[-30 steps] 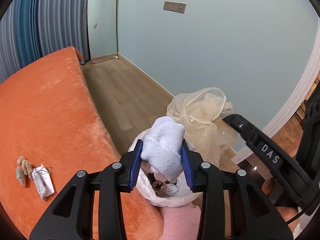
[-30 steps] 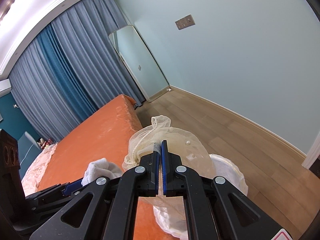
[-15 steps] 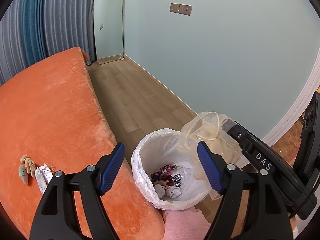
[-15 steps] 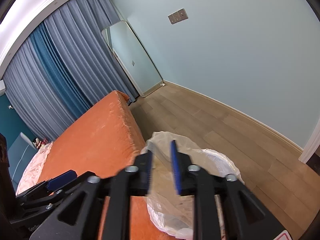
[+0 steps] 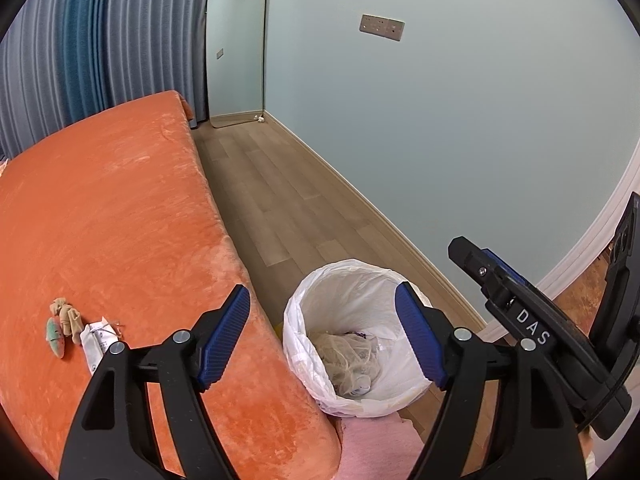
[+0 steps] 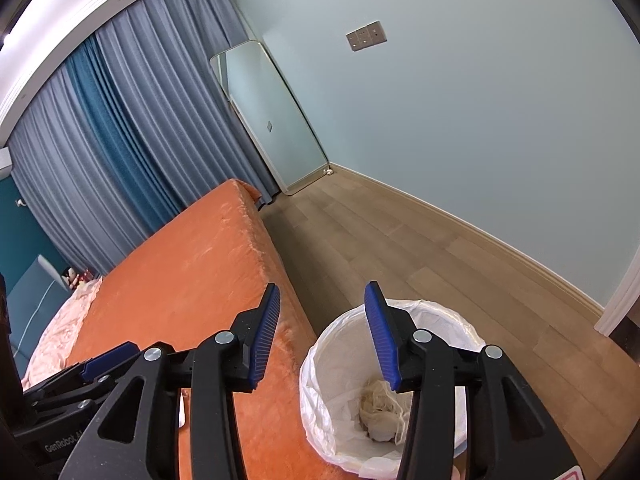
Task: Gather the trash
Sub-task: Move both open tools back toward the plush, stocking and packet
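A white-lined bin (image 5: 360,336) stands on the floor against the bed's edge, cream netting (image 5: 346,362) crumpled inside. At nine o'clock, a white wrapper (image 5: 95,342) lies flat on the orange bed (image 5: 100,208).

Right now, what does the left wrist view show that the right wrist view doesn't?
Only the left wrist view shows trash left on the bed: a white wrapper and a small plush toy beside it. Only the right wrist view shows the pink bedding at the bed's far end. Both show the orange bed, the lined bin with beige netting inside, and both grippers, left gripper and right gripper, open and empty, the right's jaws having just been opening.
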Tool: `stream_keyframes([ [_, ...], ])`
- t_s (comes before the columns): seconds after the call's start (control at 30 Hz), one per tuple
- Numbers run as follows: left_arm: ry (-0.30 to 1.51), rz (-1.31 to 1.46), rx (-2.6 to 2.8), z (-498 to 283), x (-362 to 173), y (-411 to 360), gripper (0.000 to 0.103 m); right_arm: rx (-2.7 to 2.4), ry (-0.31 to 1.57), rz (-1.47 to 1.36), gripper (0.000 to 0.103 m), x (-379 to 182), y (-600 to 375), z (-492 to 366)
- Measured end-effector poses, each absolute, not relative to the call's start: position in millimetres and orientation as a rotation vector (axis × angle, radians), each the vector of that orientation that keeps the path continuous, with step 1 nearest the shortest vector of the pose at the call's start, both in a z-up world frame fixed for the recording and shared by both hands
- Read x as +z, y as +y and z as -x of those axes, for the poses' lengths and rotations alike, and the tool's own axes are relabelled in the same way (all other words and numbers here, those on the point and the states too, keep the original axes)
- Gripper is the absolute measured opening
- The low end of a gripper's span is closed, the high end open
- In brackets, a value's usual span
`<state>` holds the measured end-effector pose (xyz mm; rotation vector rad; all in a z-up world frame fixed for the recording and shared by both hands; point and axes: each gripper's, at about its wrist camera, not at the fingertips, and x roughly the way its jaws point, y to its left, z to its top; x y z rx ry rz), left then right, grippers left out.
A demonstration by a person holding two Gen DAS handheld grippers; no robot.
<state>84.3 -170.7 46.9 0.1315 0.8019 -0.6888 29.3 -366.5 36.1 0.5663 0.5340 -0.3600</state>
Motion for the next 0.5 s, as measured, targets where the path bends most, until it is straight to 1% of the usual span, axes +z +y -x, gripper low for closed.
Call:
stream_keyframes([
  [0.17, 0.807, -0.116, -0.671, -87, 46, -159, 0.071, -0.338, 0.55, -0.544, 0.047, 37, -357, -36],
  [0.5, 0.817, -0.07, -0.618, -97, 44, -125, 0.071, -0.276, 0.587, -0.504, 0.048, 35, -322, -50],
])
